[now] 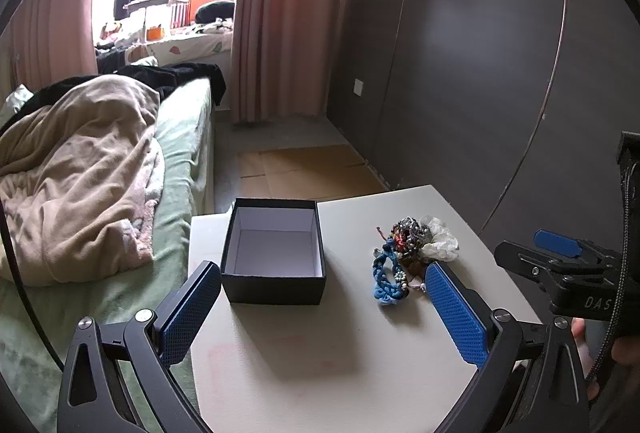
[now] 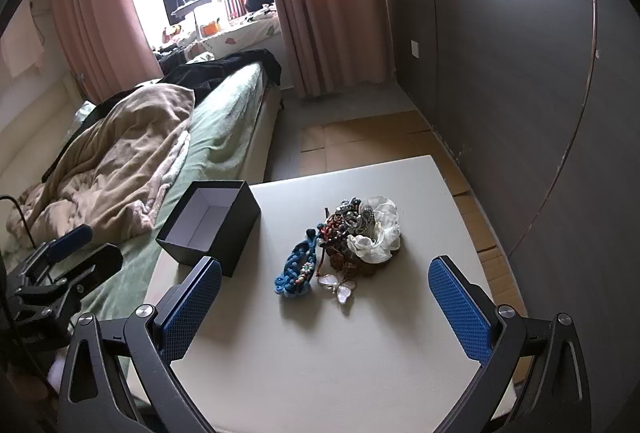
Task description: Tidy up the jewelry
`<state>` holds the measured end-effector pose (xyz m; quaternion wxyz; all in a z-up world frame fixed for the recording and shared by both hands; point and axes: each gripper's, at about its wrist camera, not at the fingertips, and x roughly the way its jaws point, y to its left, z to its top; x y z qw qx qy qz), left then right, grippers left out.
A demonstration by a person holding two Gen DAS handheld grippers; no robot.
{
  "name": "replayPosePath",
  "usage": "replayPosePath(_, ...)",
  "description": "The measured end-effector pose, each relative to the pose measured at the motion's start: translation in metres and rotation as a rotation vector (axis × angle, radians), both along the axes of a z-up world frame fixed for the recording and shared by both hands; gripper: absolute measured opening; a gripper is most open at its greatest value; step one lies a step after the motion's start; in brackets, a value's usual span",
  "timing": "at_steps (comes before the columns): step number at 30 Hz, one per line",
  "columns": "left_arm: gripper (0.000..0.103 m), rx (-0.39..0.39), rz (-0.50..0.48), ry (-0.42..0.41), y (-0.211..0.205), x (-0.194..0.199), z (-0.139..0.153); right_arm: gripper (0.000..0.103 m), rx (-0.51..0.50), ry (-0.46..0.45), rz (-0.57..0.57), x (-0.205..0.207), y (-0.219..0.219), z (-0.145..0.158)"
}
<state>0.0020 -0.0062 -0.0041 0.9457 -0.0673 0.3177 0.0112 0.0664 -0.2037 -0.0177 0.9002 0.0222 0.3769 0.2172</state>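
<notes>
A black box (image 1: 273, 253) (image 2: 212, 227) with a white inside stands empty on the white table (image 1: 340, 353) (image 2: 320, 353), toward its left side. To its right lies a heap of jewelry (image 1: 412, 253) (image 2: 344, 245): a blue braided bracelet (image 1: 386, 279) (image 2: 294, 273), dark beaded pieces, a white fabric flower (image 2: 380, 233) and a pearly butterfly piece (image 2: 340, 287). My left gripper (image 1: 324, 305) hangs open above the table's near part, with nothing between its blue pads. My right gripper (image 2: 326, 305) is open too, just short of the heap. Each gripper shows at the edge of the other's view.
A bed (image 2: 224, 129) with a green sheet and a rumpled beige blanket (image 1: 80, 173) runs along the table's left side. A dark wardrobe wall (image 1: 480, 73) stands on the right. Cardboard sheets (image 1: 304, 169) cover the floor beyond the table.
</notes>
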Motion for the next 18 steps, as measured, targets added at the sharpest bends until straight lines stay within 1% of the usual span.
replayPosePath(18, 0.102, 0.000, -0.001, -0.005, 0.0015, -0.0015, 0.0004, 0.103, -0.008, -0.005, -0.002, -0.0002, 0.0006, -0.0007)
